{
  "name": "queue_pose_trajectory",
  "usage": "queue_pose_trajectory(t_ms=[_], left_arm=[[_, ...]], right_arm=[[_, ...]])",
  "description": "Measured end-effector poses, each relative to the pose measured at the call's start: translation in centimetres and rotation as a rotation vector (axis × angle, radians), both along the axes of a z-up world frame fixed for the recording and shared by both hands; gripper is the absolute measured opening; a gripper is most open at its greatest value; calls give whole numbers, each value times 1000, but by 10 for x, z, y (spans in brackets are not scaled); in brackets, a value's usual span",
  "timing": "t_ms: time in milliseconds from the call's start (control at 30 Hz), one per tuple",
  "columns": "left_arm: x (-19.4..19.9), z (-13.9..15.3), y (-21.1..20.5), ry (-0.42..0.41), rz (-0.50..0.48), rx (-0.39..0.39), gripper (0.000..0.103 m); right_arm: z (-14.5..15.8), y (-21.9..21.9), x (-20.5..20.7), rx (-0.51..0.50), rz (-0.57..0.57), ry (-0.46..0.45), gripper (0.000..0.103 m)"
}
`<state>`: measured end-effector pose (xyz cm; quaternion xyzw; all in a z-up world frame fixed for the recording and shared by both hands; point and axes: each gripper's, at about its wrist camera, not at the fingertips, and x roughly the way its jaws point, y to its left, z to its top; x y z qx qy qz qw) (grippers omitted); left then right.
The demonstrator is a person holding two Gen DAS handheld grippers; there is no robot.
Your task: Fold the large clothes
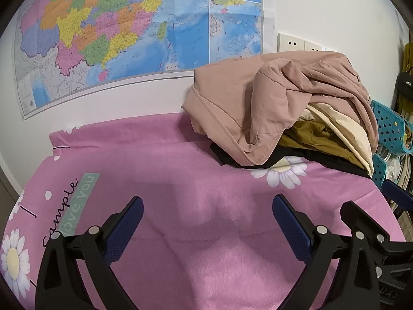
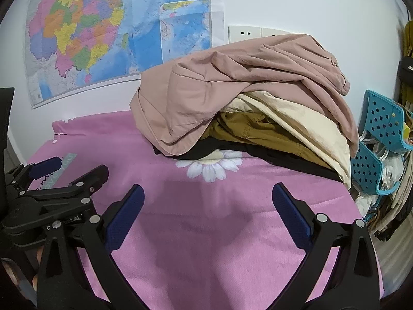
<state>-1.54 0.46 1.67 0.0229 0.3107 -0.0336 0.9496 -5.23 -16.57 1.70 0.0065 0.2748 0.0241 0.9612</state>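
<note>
Left wrist: clothes pile [image 1: 284, 108] lies beyond empty, spread jaws.

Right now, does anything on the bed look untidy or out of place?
Yes. The clothes pile sits crumpled at the far right of the pink sheet, with the pink garment draped unevenly on top. Nothing looks spilled or damaged.

Clothes pile [image 2: 245, 98] on sheet [image 2: 206, 219], far right; basket [image 2: 382, 129] beside.
</note>
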Motion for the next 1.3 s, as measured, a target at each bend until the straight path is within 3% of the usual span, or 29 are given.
queue_pose_trajectory(t_ms=[533,700,900,1300], left_arm=[[18,2,3,-9,-28,-19,96],[37,-5,4,35,-48,-36,96],[60,-9,17,43,-11,-23,96],[112,-14,52,49,63,7,96]], right_arm=[[6,1,17,-29,42,-17,98],[8,3,33,-42,74,-27,95],[12,9,77,-79,112,-24,85],[23,48,183,-99,155,-3,83]])
